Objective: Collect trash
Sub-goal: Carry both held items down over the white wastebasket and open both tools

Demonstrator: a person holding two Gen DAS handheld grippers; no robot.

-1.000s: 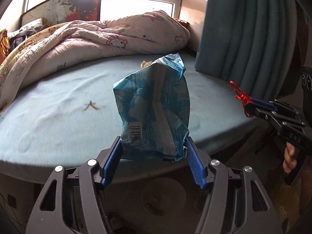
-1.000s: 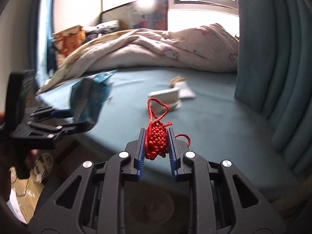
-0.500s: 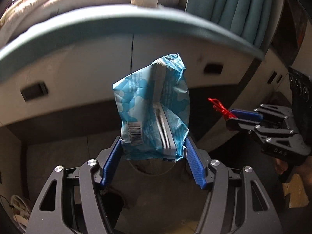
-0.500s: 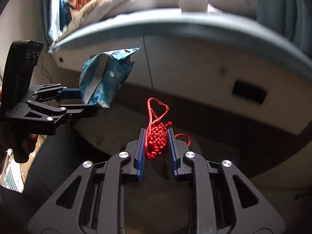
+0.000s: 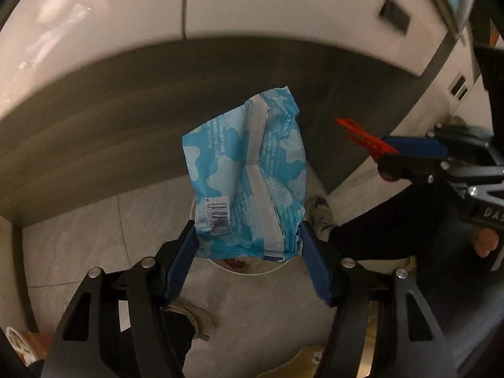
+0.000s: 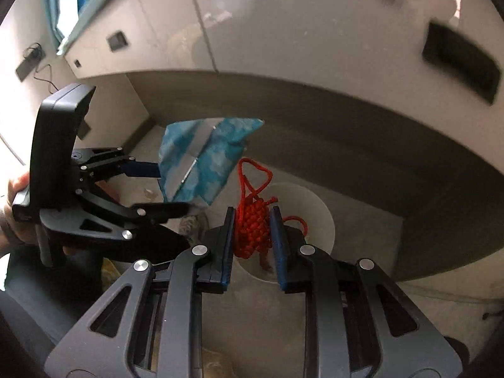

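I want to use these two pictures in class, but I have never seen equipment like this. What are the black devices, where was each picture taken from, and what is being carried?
No robot here: a person holds hand-operated tongs in each hand, each carrying its own camera looking along the fingers. The left tongs grip a crumpled blue snack wrapper. The right tongs are shut on a knotted red cord. Each view shows the other tongs at its edge. Below, on the tiled floor, stands a white bin, beside a pale cabinet front.

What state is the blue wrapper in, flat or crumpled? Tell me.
Crumpled. The blue wrapper is creased and buckled along its silver seam, pinched at its lower end in the left gripper. Whether it is empty cannot be told.
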